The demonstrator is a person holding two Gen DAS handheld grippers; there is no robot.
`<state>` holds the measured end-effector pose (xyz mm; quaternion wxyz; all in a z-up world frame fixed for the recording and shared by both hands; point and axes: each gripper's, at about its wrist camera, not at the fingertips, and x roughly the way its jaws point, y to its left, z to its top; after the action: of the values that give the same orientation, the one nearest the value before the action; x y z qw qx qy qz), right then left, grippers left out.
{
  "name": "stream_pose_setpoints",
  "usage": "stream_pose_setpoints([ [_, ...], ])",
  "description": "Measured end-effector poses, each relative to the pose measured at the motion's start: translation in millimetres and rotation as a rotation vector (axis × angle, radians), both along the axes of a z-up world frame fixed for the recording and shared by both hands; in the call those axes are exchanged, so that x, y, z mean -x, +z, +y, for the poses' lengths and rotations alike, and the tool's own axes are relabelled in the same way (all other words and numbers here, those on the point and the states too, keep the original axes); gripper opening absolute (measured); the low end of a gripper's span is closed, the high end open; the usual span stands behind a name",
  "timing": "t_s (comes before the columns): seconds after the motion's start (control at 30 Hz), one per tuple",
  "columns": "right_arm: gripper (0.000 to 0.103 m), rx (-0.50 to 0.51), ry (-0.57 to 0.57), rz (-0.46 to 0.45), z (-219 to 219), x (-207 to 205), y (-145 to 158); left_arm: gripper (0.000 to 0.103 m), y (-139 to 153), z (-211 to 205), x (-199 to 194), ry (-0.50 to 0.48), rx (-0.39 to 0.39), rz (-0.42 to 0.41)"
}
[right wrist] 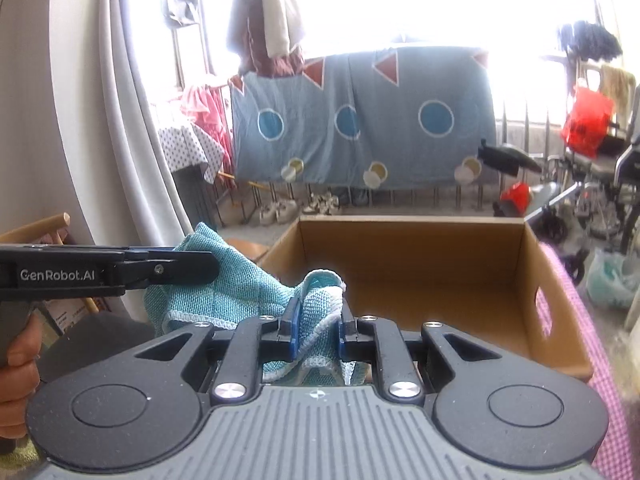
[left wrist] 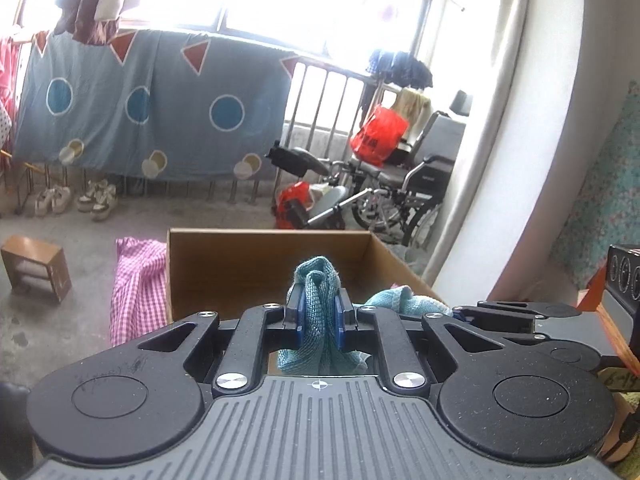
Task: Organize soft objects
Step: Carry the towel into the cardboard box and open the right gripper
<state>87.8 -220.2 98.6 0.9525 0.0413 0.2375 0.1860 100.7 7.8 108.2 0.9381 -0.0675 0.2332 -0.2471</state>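
Note:
A light blue knitted cloth (left wrist: pixel 318 312) is pinched between the blue pads of my left gripper (left wrist: pixel 319 322), bunched up above the fingertips. The same cloth (right wrist: pixel 224 284) stretches across to my right gripper (right wrist: pixel 317 330), which is shut on another fold of it with a white-stitched hem. In the right wrist view the left gripper (right wrist: pixel 192 266) reaches in from the left, clamped on the cloth's far corner. Just beyond both grippers stands an open brown cardboard box (left wrist: pixel 224 264) (right wrist: pixel 532 300); no contents show in it. The right gripper's side (left wrist: pixel 512 312) shows at the right of the left wrist view.
A pink checked fabric (left wrist: pixel 138 280) (right wrist: pixel 608 380) lies under and beside the box. A small wooden crate (left wrist: pixel 36 268) sits on the concrete floor to the left. Beyond are shoes (left wrist: pixel 76 198), a blue patterned sheet (left wrist: pixel 152 108) on a railing, and a wheelchair (left wrist: pixel 412 176). A hand (right wrist: pixel 18 364) holds the left gripper's handle.

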Motion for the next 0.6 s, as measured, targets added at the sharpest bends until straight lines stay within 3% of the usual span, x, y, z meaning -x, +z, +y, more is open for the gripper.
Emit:
stream_pose_setpoints([
  [0.17, 0.018, -0.012, 0.021, -0.035, -6, -36, 27, 0.013, 14, -8, -36, -0.002, -0.012, -0.025],
  [0.33, 0.018, -0.009, 0.052, 0.025, -9, -109, 38, 0.013, 5, -20, -96, 0.036, -0.074, 0.028],
  [0.6, 0.018, 0.011, 0.085, 0.276, 5, -246, -9, 0.013, -49, -26, -184, 0.112, -0.194, 0.214],
])
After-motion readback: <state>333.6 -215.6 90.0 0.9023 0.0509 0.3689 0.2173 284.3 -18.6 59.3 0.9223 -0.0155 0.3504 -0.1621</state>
